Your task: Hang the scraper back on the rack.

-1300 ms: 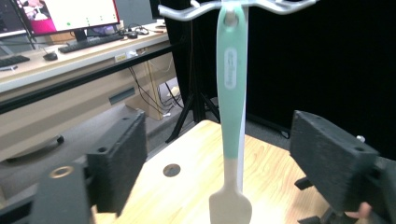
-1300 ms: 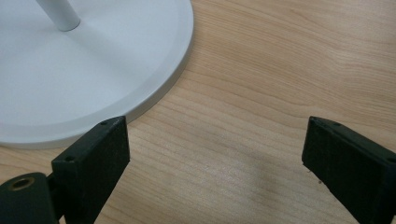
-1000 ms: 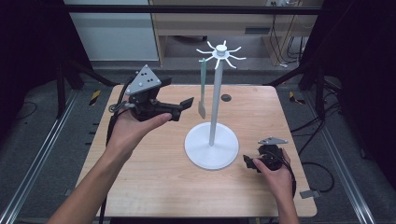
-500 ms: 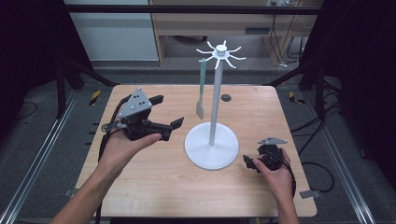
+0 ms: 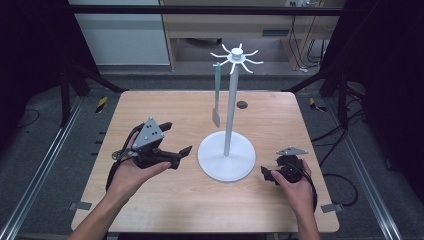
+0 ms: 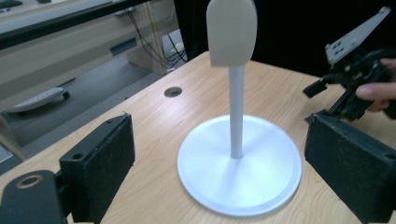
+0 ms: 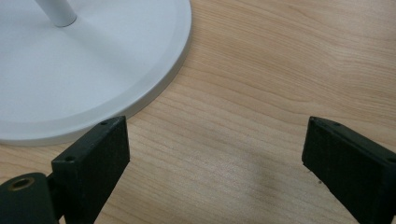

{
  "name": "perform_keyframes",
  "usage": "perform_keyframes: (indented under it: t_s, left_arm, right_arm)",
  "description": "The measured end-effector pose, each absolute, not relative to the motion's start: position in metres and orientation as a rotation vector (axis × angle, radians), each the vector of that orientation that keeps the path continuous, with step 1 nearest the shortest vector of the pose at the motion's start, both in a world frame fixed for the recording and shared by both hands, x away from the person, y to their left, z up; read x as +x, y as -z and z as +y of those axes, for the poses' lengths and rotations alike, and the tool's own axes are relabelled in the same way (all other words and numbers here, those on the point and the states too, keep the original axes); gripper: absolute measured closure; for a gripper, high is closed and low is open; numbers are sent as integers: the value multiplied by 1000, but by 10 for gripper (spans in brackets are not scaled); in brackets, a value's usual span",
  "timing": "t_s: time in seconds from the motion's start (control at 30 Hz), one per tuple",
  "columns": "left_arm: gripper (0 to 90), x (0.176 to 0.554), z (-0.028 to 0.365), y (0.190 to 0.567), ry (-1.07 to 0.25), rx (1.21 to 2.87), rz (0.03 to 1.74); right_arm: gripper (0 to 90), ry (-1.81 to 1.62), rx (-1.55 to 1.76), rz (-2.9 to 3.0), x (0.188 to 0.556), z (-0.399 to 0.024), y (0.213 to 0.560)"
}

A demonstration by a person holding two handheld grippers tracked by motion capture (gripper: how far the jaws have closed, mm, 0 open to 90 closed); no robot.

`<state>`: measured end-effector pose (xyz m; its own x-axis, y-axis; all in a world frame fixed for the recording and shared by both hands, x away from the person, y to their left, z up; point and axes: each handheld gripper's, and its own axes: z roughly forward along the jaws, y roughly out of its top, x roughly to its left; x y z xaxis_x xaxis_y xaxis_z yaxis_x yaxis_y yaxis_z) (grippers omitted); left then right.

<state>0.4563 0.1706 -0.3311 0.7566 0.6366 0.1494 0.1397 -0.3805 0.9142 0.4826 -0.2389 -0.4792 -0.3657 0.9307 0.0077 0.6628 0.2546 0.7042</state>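
A white stand [image 5: 225, 161] with a round base, a thin pole and a hub of hooks on top rises from the middle of the wooden table [image 5: 165, 205]. A grey spatula [image 5: 216, 95] hangs from one hook, blade down; its blade [image 6: 232, 32] shows at the top of the left gripper view. My left gripper [image 5: 176, 139] hovers left of the base, open and empty, aimed at the stand [image 6: 239, 163]. My right gripper [image 5: 267, 174] rests low at the base's right edge, open and empty, with the base rim [image 7: 84, 70] just beside its left jaw.
A small round hole [image 5: 242, 104] sits in the table behind the stand. The other hand and its gripper [image 6: 355, 84] appear beyond the base in the left gripper view. Bare wood lies along the front edge and the left of the table.
My left gripper has dropped from up near the spatula, down and back toward the person, and now sits low beside the base. The right gripper has stayed put.
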Motion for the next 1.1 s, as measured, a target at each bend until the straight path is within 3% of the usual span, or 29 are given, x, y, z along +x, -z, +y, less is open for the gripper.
perform_keyframes:
  t_s: [0.73, 1.1]
  left_arm:
    - [47, 465, 215, 420, -627, 1989, 765]
    - [48, 469, 246, 446, -635, 2004, 863]
  right_arm:
    - [80, -867, 1450, 2124, 483, -238, 480]
    - [80, -859, 1448, 2125, 483, -238, 481]
